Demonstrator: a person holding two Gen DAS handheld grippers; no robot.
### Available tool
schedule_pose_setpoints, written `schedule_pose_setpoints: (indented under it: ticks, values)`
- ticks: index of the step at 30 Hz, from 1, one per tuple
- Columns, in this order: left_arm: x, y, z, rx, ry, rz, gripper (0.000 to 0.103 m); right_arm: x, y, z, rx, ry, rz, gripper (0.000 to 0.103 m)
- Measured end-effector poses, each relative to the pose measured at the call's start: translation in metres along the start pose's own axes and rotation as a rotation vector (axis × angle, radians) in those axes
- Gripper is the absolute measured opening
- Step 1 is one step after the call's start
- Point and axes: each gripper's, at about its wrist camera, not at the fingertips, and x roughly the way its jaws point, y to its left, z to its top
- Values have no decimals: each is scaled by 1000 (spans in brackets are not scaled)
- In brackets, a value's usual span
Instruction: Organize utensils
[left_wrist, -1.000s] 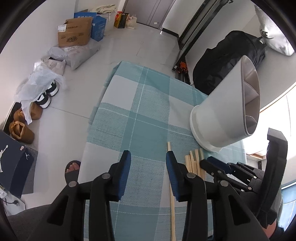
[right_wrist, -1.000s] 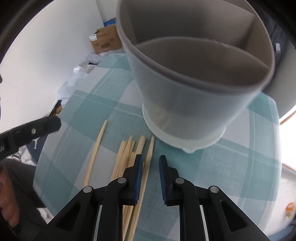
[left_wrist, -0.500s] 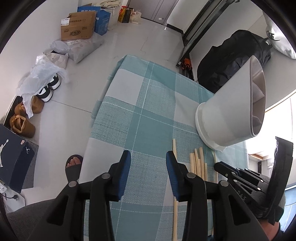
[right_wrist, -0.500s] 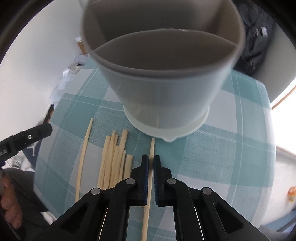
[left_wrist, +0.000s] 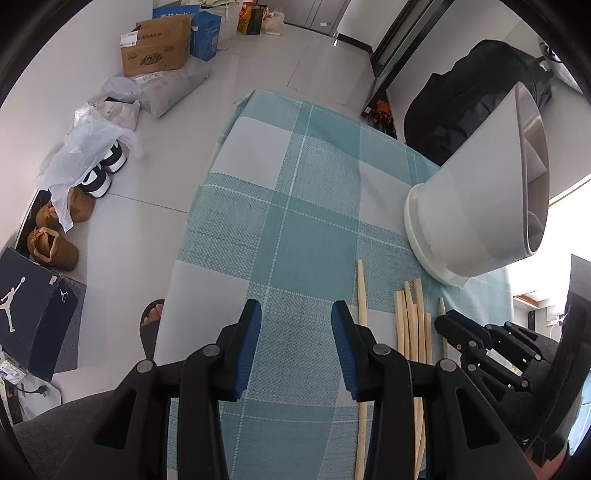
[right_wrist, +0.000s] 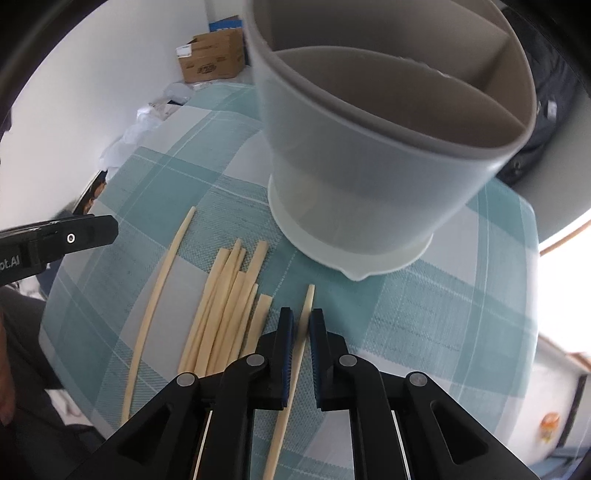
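Pinching one chopstick (right_wrist: 305, 325), right gripper (right_wrist: 300, 325) down-tilted

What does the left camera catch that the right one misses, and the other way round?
Left only: the floor with shoes, a cardboard box and a black bag. Right only: the divided inside of the holder, and the right claw shut on one chopstick. Both: the checked cloth, the loose chopsticks and the holder.
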Motion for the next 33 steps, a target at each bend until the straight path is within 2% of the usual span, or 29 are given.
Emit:
schedule_pose_setpoints:
  ticks: [3, 11, 15, 18, 19, 23, 25, 28, 32, 33]
  values:
    - [3, -4, -1, 15, 8, 16, 34, -3, -13, -3, 57, -21, 65, 5]
    - [14, -18, -2, 58, 59, 5, 34, -48, -53, -12, 248, -222, 292, 5]
    - [16, -25, 0, 88, 45, 65, 35, -62, -76, -23, 341, -292, 399, 5]
    - [17, -34, -1, 114, 38, 99, 44, -73, -102, -36, 413, -333, 474, 5]
    - [18, -36, -2, 124, 35, 117, 44, -79, -111, -37, 436, -342, 492, 5]
    - [23, -50, -6, 207, 45, 225, 44, -86, -126, -46, 467, -376, 502, 5]
    - [24, -52, -7, 230, 47, 229, 43, -84, -131, -51, 489, -384, 519, 5]
    - [24, -53, -5, 224, 66, 220, 32, -90, -137, -54, 498, -407, 524, 5]
    - [25, -59, -5, 235, 84, 204, 12, -100, -140, -59, 476, -439, 510, 5]
    - [27, -64, -4, 234, 86, 202, 3, -102, -140, -59, 468, -445, 506, 5]
